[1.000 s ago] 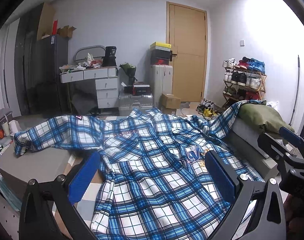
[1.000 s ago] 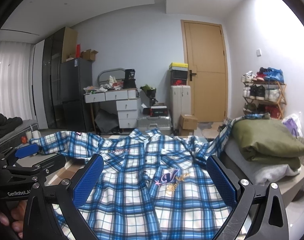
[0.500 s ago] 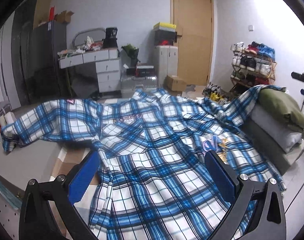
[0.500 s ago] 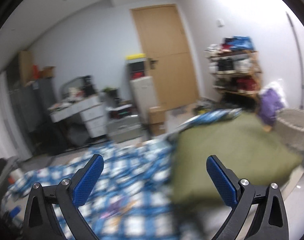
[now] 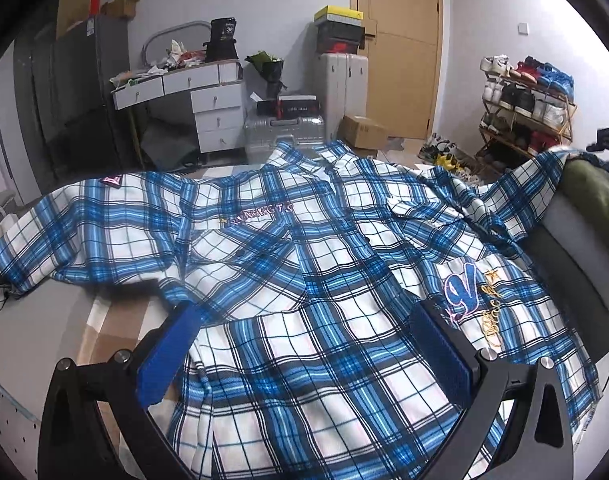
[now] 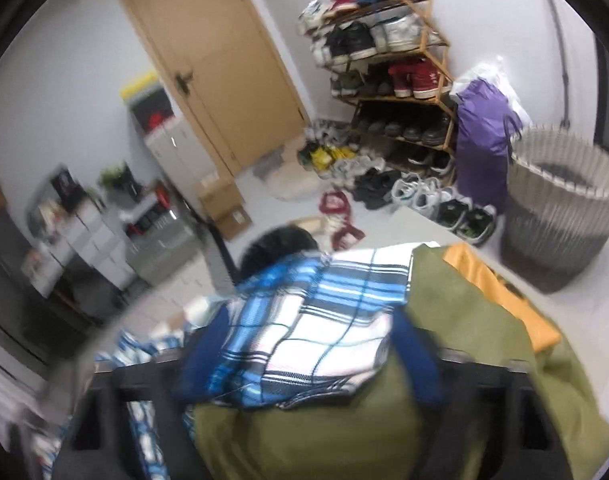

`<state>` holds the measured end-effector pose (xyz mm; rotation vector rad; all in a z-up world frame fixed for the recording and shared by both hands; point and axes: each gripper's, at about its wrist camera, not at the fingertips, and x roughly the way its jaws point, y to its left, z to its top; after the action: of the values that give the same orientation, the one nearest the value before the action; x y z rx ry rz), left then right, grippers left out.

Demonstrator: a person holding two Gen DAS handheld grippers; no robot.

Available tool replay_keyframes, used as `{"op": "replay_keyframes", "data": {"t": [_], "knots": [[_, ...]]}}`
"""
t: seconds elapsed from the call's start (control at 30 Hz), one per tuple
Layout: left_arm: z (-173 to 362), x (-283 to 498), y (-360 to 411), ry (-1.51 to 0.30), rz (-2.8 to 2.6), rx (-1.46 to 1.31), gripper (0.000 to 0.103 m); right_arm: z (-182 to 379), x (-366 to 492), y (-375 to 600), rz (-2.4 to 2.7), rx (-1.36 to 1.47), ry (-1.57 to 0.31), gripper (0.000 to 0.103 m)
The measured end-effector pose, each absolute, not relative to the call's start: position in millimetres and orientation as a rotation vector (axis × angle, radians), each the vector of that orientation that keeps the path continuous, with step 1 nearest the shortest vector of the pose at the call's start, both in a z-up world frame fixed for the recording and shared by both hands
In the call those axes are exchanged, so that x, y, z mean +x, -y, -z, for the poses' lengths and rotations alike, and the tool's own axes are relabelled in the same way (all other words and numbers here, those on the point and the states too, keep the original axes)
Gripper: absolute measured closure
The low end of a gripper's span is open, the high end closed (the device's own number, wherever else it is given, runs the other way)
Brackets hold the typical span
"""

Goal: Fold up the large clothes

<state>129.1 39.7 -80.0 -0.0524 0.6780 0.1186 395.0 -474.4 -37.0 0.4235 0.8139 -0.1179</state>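
A large blue-and-white plaid shirt (image 5: 304, 260) lies spread front-up on the work surface, both sleeves stretched out. Its right sleeve drapes up onto a folded olive-green garment (image 5: 584, 196). My left gripper (image 5: 304, 344) hovers open over the shirt's lower body, with only flat cloth beneath its blue pads. In the blurred right wrist view, the sleeve's cuff (image 6: 316, 320) lies on the olive garment (image 6: 344, 432). My right gripper (image 6: 312, 352) straddles that cuff, jaws closing, the pads at its two sides but still apart.
An orange cloth (image 6: 496, 292) lies under the olive garment, which sits on a grey folded stack (image 5: 564, 248). A woven basket (image 6: 560, 208), a purple bag (image 6: 480, 136) and a shoe rack (image 6: 384, 60) stand on the right. White drawers (image 5: 208, 108) and a suitcase (image 5: 284, 132) stand behind.
My right gripper has swung right, from over the shirt's body to the sleeve cuff on the olive pile, tilting downward, and its jaws have narrowed. My left gripper moved forward and lower over the shirt.
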Motion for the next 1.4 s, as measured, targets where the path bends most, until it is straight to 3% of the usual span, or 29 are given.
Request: {"op": "replay_keyframes", "data": {"t": [0.07, 0.1, 0.53, 0.83, 1.0, 1.17, 1.27, 1.4], "knots": [[79.8, 130.3, -40.6, -0.686, -0.117, -0.054, 0.001, 37.2, 399.8, 467.9, 0.127, 0.38, -0.827, 0.094], [79.8, 128.6, -41.7, -0.688, -0.115, -0.058, 0.001, 32.8, 402.2, 463.9, 0.124, 0.355, -0.812, 0.098], [73.2, 116.3, -77.4, -0.659, -0.151, -0.134, 0.001, -85.5, 420.0, 418.7, 0.218, 0.183, -0.54, 0.1], [66.6, 95.3, -104.7, -0.609, -0.209, -0.175, 0.001, -123.6, 383.2, 191.7, -0.427, 0.192, -0.423, 0.1], [66.4, 78.9, -120.4, -0.596, -0.255, -0.189, 0.001, -58.8, 366.0, 47.7, -0.767, 0.233, -0.578, 0.1], [66.4, 61.7, -139.7, -0.596, -0.317, -0.202, 0.001, 80.1, 343.6, -90.4, -0.906, 0.122, -0.852, 0.1], [67.3, 52.3, -147.1, -0.602, -0.353, -0.206, 0.001, 144.6, 330.3, -133.9, -0.923, 0.074, -0.962, 0.099], [70.9, 48.8, -151.3, -0.613, -0.376, -0.194, 0.001, 191.3, 322.3, -159.1, -0.98, 0.031, -1.091, 0.09]]}}
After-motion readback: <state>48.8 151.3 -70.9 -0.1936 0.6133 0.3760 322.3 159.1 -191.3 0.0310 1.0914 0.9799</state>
